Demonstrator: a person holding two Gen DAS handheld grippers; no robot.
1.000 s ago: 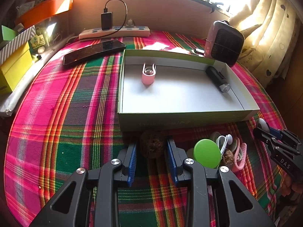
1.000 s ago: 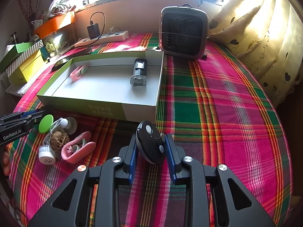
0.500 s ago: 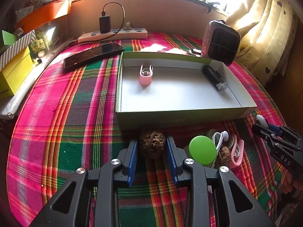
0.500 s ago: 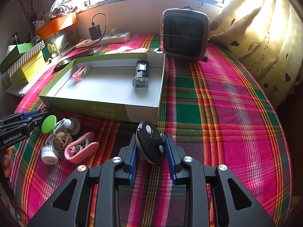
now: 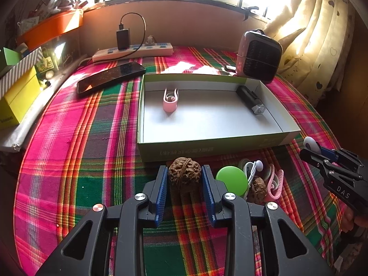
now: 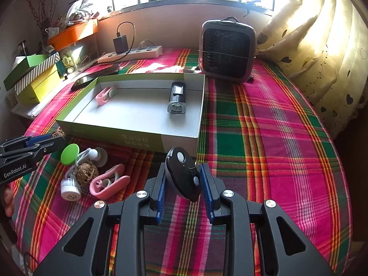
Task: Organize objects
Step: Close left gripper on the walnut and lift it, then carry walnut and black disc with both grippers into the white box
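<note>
Plaid cloth in pink, green and red covers the whole surface, with a sunny window and a cream curtain across the top of both views. Middle of the frame sits a shallow green box, and inside it are a pink clip at the back left and a black flashlight toward the right.

Left gripper has its blue pads clamped on a walnut, low centre of its view, just in front of the box wall. Right gripper is squeezed onto a black key fob, also just short of the box.

Still loose on the cloth, lower left of the right view: green disc, second walnut, another pink clip, white earphones, small white cap. Phone, power strip and small heater sit farther back.
</note>
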